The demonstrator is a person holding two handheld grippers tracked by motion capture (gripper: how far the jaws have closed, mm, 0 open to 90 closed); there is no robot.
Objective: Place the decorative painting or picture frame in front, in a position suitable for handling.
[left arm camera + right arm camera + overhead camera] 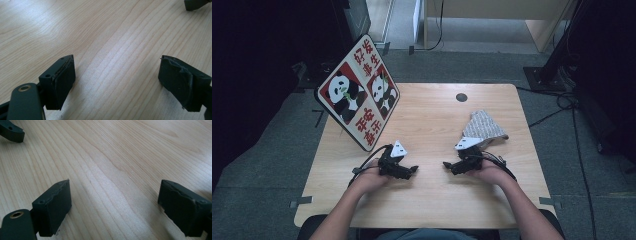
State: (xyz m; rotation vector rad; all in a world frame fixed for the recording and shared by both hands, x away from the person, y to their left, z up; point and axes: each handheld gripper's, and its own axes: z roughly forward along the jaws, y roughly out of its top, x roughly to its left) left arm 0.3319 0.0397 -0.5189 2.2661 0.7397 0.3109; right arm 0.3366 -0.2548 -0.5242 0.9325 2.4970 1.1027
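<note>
Nothing begun yet: left gripper (412, 170) and right gripper (447, 165) wide open, empty, low over near table (432, 125); grey patterned cloth (483, 127) untouched, crumpled far right, just beyond right gripper.

Lab or office corner, wooden table (427, 195), grey carpet (257, 200), floor cables (562, 107)

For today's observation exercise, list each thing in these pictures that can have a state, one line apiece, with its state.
left gripper: jaws open, nothing between them, low over the table.
right gripper: jaws open, nothing between them.
patterned cloth: crumpled in a heap on the table, just beyond the right gripper, not held.
panda sign: standing tilted at the table's left edge.
</note>
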